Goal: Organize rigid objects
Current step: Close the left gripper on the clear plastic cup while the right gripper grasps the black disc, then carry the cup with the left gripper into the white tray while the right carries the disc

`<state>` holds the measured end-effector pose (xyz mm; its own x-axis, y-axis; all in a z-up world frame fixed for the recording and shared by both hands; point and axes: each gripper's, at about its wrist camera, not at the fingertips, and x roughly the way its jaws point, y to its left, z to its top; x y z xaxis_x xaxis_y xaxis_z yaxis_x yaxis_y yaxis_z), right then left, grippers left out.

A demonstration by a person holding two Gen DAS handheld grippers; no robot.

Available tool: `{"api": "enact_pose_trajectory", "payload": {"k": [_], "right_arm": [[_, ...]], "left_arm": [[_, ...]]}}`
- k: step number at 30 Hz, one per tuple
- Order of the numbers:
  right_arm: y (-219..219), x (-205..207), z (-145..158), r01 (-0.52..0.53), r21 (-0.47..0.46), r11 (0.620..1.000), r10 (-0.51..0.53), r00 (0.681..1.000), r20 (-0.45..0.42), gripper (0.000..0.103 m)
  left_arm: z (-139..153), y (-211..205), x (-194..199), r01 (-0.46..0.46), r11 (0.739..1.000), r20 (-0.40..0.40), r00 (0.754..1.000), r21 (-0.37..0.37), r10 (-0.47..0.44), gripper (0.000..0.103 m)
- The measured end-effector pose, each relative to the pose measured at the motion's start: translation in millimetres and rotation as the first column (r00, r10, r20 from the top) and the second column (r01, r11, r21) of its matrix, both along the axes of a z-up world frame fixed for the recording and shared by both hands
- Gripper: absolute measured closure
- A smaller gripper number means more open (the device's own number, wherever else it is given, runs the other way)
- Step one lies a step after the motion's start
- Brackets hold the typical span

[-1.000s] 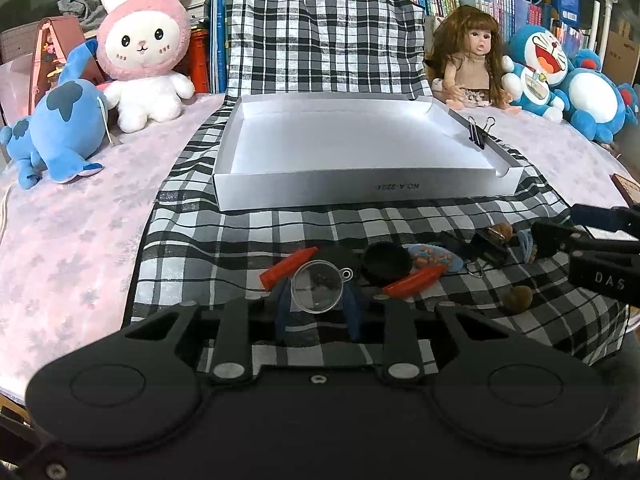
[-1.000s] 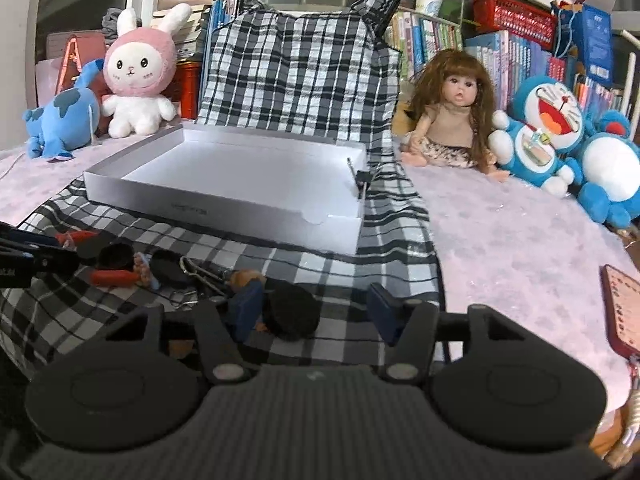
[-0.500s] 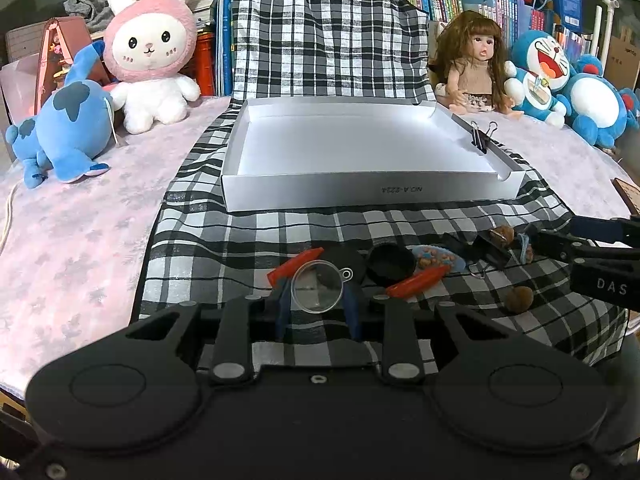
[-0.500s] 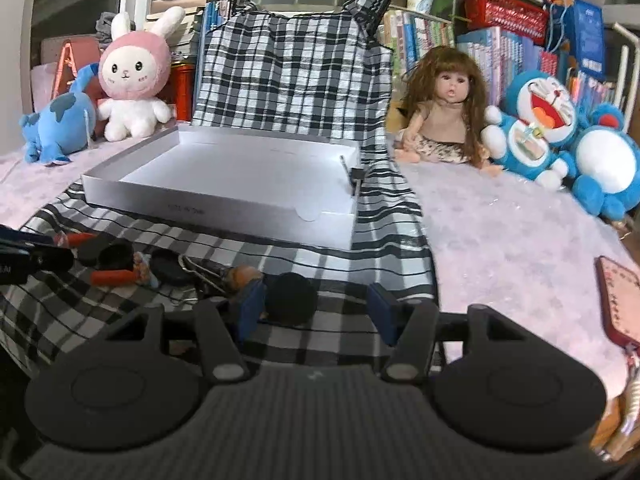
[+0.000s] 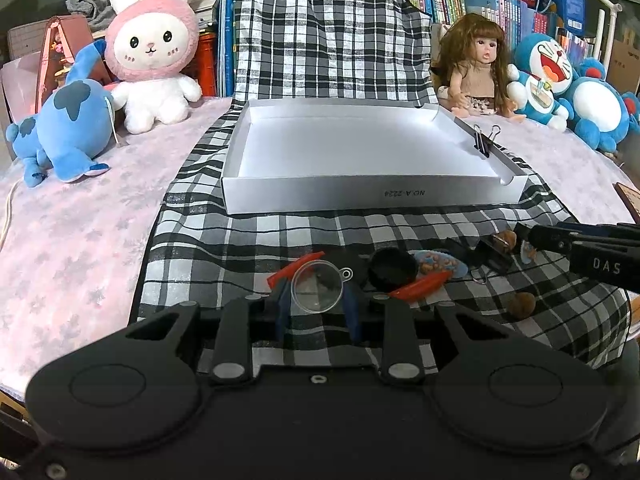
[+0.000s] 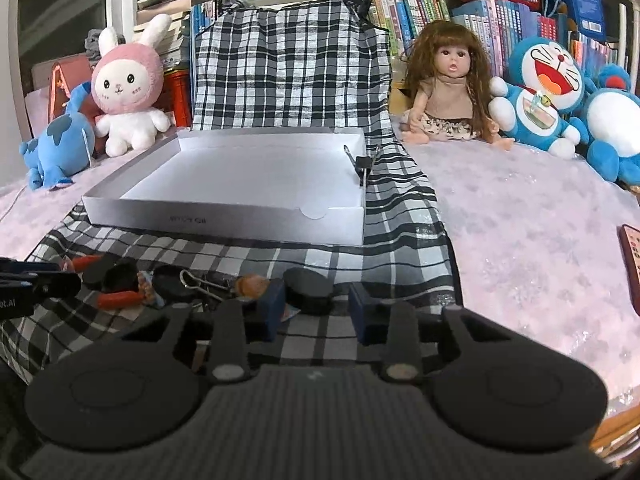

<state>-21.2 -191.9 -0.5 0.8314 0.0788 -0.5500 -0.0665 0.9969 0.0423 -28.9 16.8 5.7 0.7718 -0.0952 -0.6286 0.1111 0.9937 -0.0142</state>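
A shallow white box (image 5: 360, 196) (image 6: 224, 216) lies open on the checked cloth, empty but for a black binder clip (image 5: 482, 142) on its right wall. Small items lie in a row before it: two red cones (image 5: 294, 268), black caps (image 5: 390, 270), a patterned oval (image 5: 440, 264), binder clips (image 6: 200, 282) and walnuts (image 5: 522, 306). My left gripper (image 5: 318, 308) is shut on a clear small funnel (image 5: 318, 292). My right gripper (image 6: 314, 310) is open, with a black round cap (image 6: 308, 290) between its fingers.
Plush toys stand around the pink table: a blue dinosaur (image 5: 64, 124), a pink rabbit (image 5: 154, 52), a doll (image 5: 478, 68) and Doraemon toys (image 5: 560, 84). A dark flat item (image 6: 632, 264) lies at the right edge. Bookshelves stand behind.
Both grippers have risen a little, the left with the clear funnel between its fingers. The right gripper's fingers stay apart around the black cap.
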Motion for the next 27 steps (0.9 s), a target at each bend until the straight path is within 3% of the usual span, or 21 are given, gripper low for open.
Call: {"api": "enact_pose_trajectory", "payload": {"k": [8,12,16,23,27], "right_arm": [[-5,15,-1,-0.001,0.076,0.997,0.003,1.0,-0.022,0.057],[-4,24,-4,0.01,0.067,0.998,-0.008,0.999,-0.031,0.045],[0,32,-9,0.004,0.039,0.999,-0.003,0.999,-0.042,0.045],[8,37,-10,-0.018,-0.001,1.0,0.018,0.999,-0.047,0.046],[6,37,-8,-0.012,0.008,1.0,0.013,0.999,-0.047,0.062]], "left_arm": [[0,0,5,-0.005,1.0,-0.005,1.0,-0.011,0.005,0.076],[0,0,6,-0.006,1.0,-0.004,1.0,-0.008,0.006,0.076],[1,0,6,-0.005,1.0,-0.004,1.0,-0.012,0.005,0.076],[3,0,12,-0.003,1.0,0.0,1.0,-0.021,0.003,0.076],[6,0,16,0.001,1.0,0.009,1.0,-0.026,-0.001,0.076]]}}
